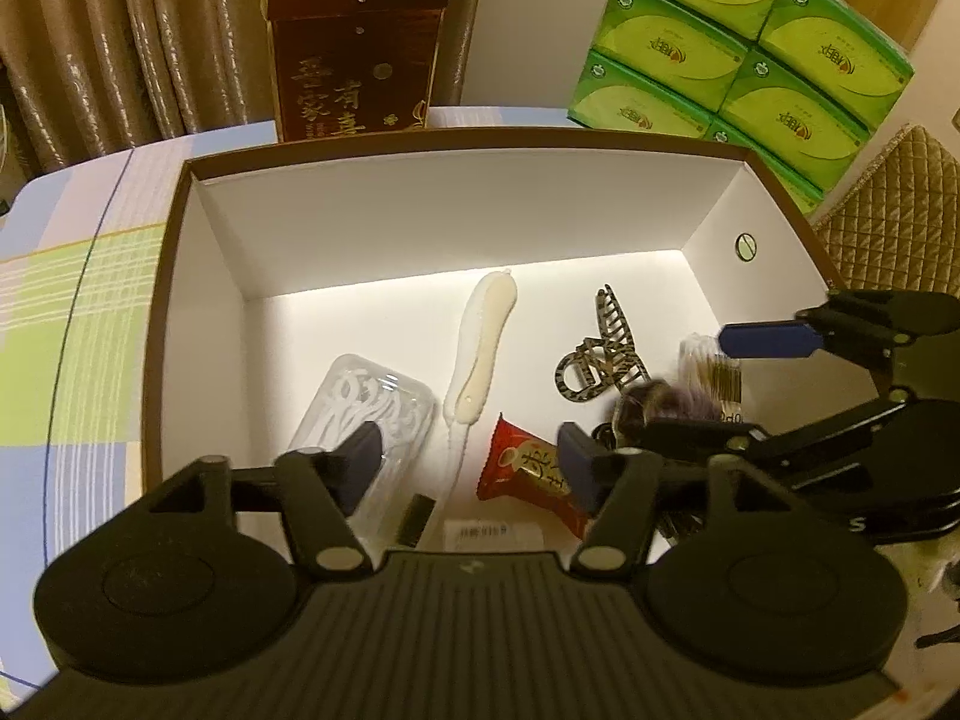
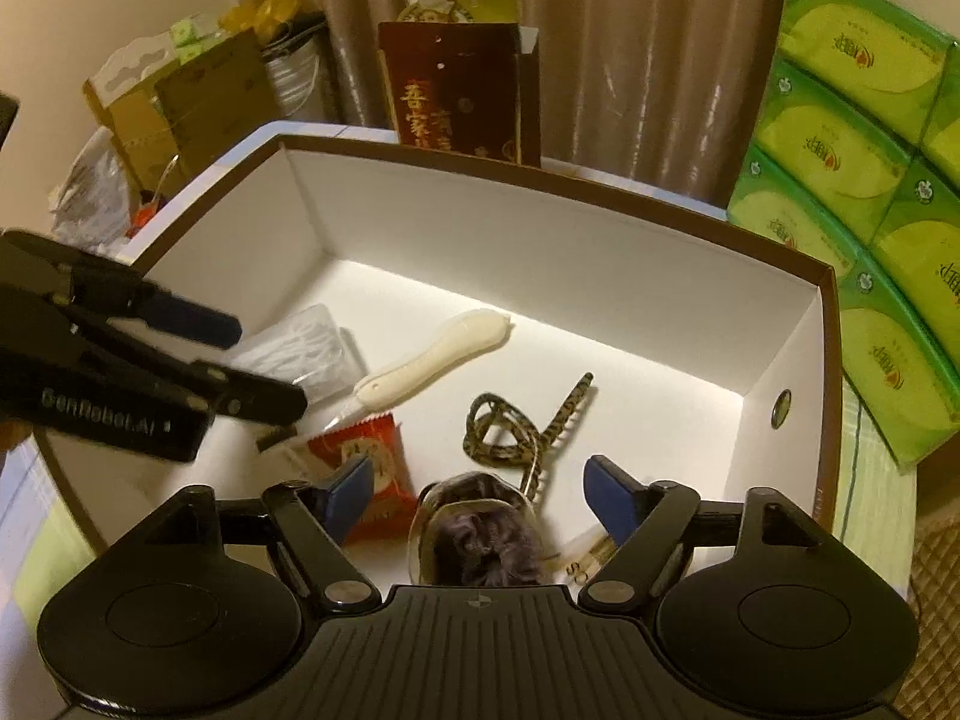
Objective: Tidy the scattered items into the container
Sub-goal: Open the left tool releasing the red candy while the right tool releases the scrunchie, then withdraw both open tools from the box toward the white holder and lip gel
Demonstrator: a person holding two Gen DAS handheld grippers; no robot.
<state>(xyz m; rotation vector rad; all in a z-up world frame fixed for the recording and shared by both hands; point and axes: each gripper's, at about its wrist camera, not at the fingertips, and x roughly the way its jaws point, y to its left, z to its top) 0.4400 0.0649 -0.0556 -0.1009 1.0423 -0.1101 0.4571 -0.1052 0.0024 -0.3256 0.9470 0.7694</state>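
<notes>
With both my left tongs [image 1: 471, 459] and right tongs [image 2: 477, 495] spread open and gripping nothing over the box [image 2: 600, 240], the purple hair tie [image 2: 486, 546] lying loose below the right pair, I should lift straight up clear.

This looks like a lived-in room of a home. Shiny beige curtains [image 2: 630, 60] hang across the top of both views, and a checked cloth [image 1: 78, 324] covers the table at the left. Stacked green tissue packs [image 1: 744, 54] fill the upper right, a dark red gift box [image 1: 357, 57] stands upper centre (gold Chinese lettering), and cardboard cartons [image 2: 180, 102] clutter the upper left.
</notes>
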